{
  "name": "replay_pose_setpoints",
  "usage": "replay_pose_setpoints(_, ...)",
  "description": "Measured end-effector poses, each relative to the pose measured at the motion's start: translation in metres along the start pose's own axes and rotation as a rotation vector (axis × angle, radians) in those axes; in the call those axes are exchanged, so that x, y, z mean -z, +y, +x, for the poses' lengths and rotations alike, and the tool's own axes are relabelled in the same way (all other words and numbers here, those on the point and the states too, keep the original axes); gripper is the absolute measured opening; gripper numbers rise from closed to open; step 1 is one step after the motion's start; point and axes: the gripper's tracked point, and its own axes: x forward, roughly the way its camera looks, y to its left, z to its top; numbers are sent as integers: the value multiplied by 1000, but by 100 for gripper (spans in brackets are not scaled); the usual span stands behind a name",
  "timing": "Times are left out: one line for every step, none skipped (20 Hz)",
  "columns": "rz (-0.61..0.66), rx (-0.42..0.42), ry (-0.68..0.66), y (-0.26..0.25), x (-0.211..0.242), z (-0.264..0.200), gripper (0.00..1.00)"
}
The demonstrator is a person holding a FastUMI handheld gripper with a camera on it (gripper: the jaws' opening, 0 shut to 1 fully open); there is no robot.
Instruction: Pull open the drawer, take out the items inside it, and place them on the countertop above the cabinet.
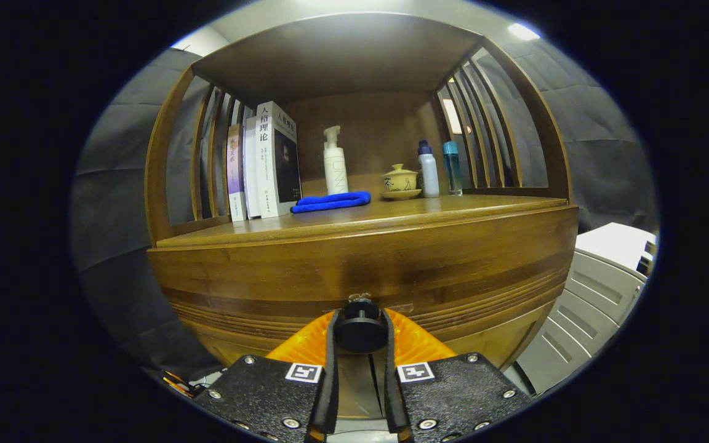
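Gripper view: my claw (360, 329) is clamped on the drawer knob (360, 332), one finger pressing each side of the black round knob. The knob sits on the wooden drawer front (360, 264) of the cabinet, right at my fingertips. Can't tell how far the drawer is out; its inside is hidden. Above it, the countertop (391, 215) carries books (265, 163) standing at the left, a folded blue cloth (331, 201) beside them, a white pump bottle (335, 161) behind the cloth, a lidded cup on a saucer (400, 181), then a white bottle (429, 169) and a blue bottle (452, 167).
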Motion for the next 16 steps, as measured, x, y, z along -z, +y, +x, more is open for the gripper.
replay_pose_setpoints(-1, -1, 0, -1, 1, -4, 31)
replay_pose_setpoints(-3, 0, 1, 0, 1, -8, 31)
replay_pose_setpoints(-8, 0, 2, -1, 2, -13, 31)
replay_pose_setpoints(-13, 1, 4, -1, 3, -17, 31)
replay_pose_setpoints(-17, 0, 5, -1, 3, -22, 31)
replay_pose_setpoints(-17, -3, 8, -1, 3, -27, 31)
replay_pose_setpoints(-18, -5, 11, -1, 4, -33, 31)
replay_pose_setpoints(-17, -5, 13, -1, 6, -40, 31)
replay_pose_setpoints(-16, -4, 14, -2, 6, -45, 31)
replay_pose_setpoints(-15, -4, 15, -2, 7, -51, 31)
replay_pose_setpoints(-15, -6, 17, -1, 7, -57, 31)
replay_pose_setpoints(-17, -7, 20, -1, 9, -63, 31)
replay_pose_setpoints(-17, -7, 22, -1, 9, -69, 31)
replay_pose_setpoints(-16, -6, 24, -1, 11, -75, 31)
replay_pose_setpoints(-15, -4, 27, -1, 11, -80, 31)
replay_pose_setpoints(-13, -3, 28, -1, 13, -86, 31)
